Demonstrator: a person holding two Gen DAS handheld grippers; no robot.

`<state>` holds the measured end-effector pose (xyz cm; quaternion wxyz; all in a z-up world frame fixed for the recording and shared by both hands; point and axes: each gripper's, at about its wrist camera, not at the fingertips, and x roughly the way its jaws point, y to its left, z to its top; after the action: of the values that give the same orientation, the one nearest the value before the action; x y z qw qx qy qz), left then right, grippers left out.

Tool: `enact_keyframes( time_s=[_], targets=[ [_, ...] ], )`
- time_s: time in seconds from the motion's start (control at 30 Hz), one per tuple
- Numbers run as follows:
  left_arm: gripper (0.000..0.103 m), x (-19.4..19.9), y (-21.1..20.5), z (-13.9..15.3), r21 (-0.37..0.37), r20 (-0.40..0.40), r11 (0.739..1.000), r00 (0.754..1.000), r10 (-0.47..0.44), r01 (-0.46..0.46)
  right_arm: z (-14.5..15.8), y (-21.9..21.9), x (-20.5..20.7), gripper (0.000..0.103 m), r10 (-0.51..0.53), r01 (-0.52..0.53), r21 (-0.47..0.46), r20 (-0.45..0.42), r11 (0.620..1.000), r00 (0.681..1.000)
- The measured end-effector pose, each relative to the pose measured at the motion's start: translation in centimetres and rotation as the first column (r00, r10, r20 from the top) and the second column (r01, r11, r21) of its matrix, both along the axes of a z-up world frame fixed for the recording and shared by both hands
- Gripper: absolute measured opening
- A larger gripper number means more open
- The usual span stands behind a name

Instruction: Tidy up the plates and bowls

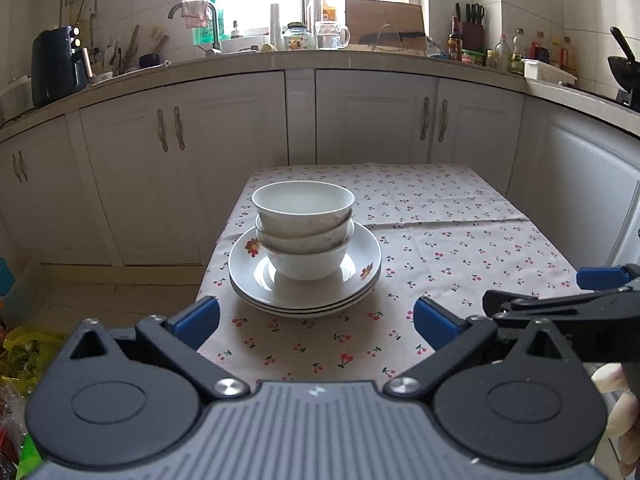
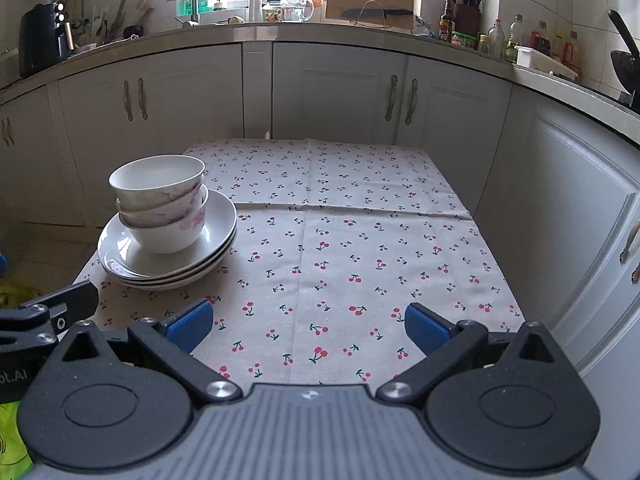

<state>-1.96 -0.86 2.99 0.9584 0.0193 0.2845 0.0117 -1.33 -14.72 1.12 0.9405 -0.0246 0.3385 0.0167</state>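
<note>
Three white bowls point(image 1: 304, 232) sit nested on a stack of white plates point(image 1: 360, 280) with flower prints, at the table's left edge. In the right wrist view the same bowls point(image 2: 162, 204) and plates point(image 2: 220, 232) lie to the left. My left gripper point(image 1: 316, 320) is open just in front of the stack, nothing between its blue pads. My right gripper point(image 2: 308, 326) is open over bare cloth, to the right of the stack. The right gripper's side point(image 1: 560, 316) shows at the right of the left wrist view.
A cherry-print tablecloth point(image 2: 360, 248) covers the small table. White cabinets point(image 2: 332, 92) and a cluttered counter with sink, kettle, bottles and knives curve around behind. Bags point(image 1: 24, 356) lie on the floor at the left. A person's fingers point(image 1: 612, 400) show at the lower right.
</note>
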Motion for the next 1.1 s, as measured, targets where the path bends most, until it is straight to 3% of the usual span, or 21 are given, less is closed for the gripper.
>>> enact_keyframes(
  time_s=[1.1],
  targets=[
    [0.102,0.30,0.20,0.15,-0.007,0.006,1.000,1.000,0.013,-0.013,0.43,0.38,0.47,0.103,-0.024,0.025,-0.018,0.019,1.000,1.000]
  ],
)
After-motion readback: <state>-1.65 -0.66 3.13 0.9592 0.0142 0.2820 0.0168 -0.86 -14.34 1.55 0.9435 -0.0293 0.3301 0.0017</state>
